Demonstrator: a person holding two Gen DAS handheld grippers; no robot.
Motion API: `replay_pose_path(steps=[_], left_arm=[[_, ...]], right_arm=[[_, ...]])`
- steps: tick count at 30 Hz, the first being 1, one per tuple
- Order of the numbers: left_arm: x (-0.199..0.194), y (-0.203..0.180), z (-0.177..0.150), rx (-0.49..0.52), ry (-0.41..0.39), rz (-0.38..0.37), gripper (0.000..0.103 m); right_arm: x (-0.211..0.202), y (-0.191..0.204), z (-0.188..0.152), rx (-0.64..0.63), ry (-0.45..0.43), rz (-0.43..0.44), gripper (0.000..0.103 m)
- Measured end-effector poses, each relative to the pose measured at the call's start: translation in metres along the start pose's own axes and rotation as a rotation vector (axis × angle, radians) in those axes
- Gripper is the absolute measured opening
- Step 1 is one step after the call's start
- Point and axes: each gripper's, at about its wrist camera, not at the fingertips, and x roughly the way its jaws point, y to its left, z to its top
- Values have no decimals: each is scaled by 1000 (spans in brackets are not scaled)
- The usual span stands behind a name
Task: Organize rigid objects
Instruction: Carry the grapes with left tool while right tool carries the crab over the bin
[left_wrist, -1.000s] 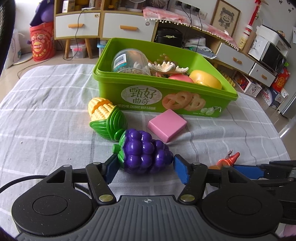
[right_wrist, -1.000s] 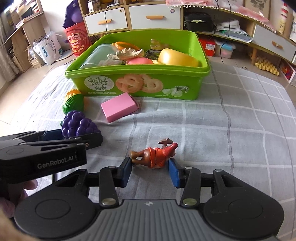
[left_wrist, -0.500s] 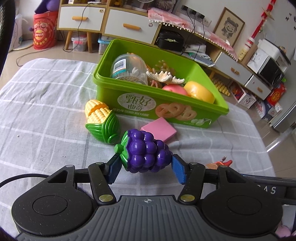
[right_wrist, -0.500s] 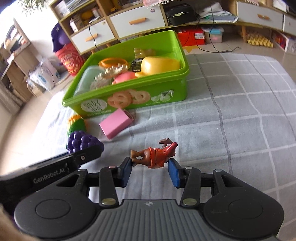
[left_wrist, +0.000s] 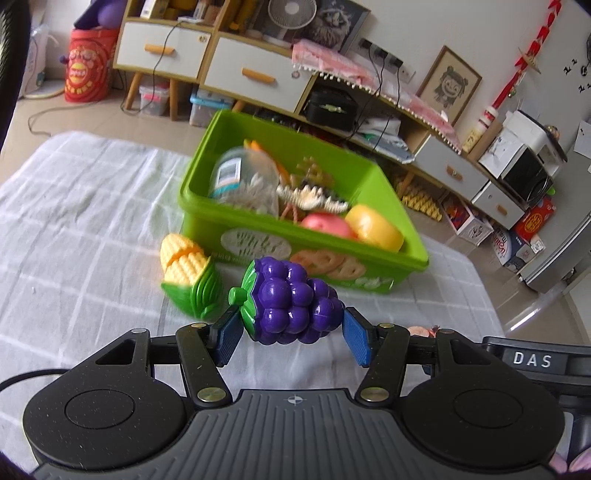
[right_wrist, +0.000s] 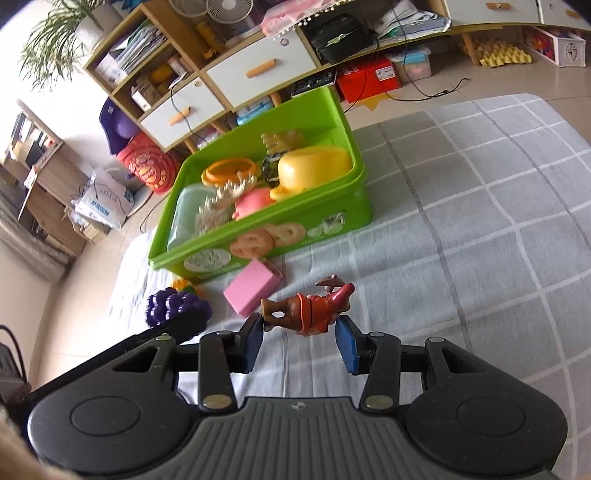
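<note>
From the left wrist, the left tool (left_wrist: 291, 330) is gripping a purple toy grape bunch (left_wrist: 291, 301) by its two ends, in the air just in front of the green bin (left_wrist: 229, 225); its jaws have just been closing a little onto the grapes. The blue pads (left_wrist: 228, 332) are catching only the rounded ends, so I judge the bunch could roll or pop out if the tool tips on the way over the bin's near wall. A toy corn cob (left_wrist: 190, 271) is lying on the cloth just left of the bin's front. The checked grey cloth (left_wrist: 74, 221) is covering the worktop, and drawers and cluttered shelves are standing behind the bin. From the right wrist, the right tool (right_wrist: 299, 334) is pinching a small reddish-brown figurine (right_wrist: 308, 308) narrowly, lifted in front of the bin (right_wrist: 354, 206); the thin, uneven toy could twist loose. A pink block (right_wrist: 253, 291) is lying against the bin's front. The bin is already crowded, so dropped pieces might bounce out. Both tools are working close together, so they could knock each other.
</note>
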Motion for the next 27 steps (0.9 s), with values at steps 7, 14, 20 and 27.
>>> replay_pose_path(steps=[7,14,20,27], left_arm=[[7,-20,38,106,-52,-5,63],[39,-30,73,152,-53,-23,63],[75,-27,82,165,-45,-28,63],[98,-22,88,177,-45,-45,63]], right_arm=[[0,1,35,55,-54,25,17],[18,4,82,88,-102,46,17],[46,-1,112,137,-119,41,17],[68,-6,126,152,-127,35,17]])
